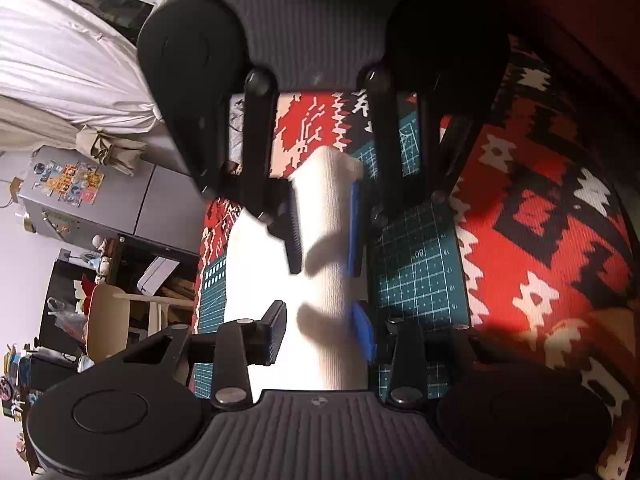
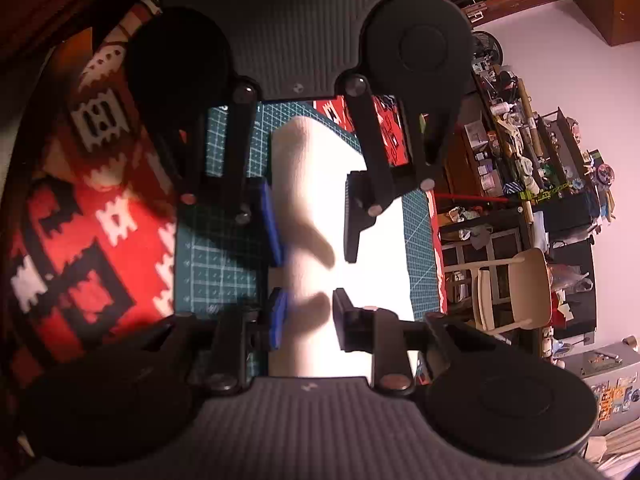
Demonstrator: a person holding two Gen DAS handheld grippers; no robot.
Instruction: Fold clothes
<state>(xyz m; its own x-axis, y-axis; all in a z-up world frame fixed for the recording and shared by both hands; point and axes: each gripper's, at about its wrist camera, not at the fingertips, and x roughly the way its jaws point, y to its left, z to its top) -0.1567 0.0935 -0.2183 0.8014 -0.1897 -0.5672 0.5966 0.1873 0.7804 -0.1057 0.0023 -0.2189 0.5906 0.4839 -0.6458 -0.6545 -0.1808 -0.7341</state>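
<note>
Pale walls, cluttered dark shelves [image 2: 520, 160], cream chair [image 2: 516, 292], stickered grey fridge [image 1: 92, 196].

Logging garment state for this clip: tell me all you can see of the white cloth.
The white cloth is a ribbed, knit-looking fabric, lying as a long strip on the green cutting mat. Both grippers, left gripper and right gripper, face each other with the strip running between their open fingers. Bright light washes out its detail.

Both wrist fisheyes look steeply down, close over the table — left gripper [image 1: 324, 332] opposite right gripper [image 2: 308, 320]. Each sees the other head-on. Shared: white garment [image 1: 320, 264], green cutting mat [image 2: 216, 256], patterned red cloth [image 1: 552, 208] — room clutter at edges.
</note>
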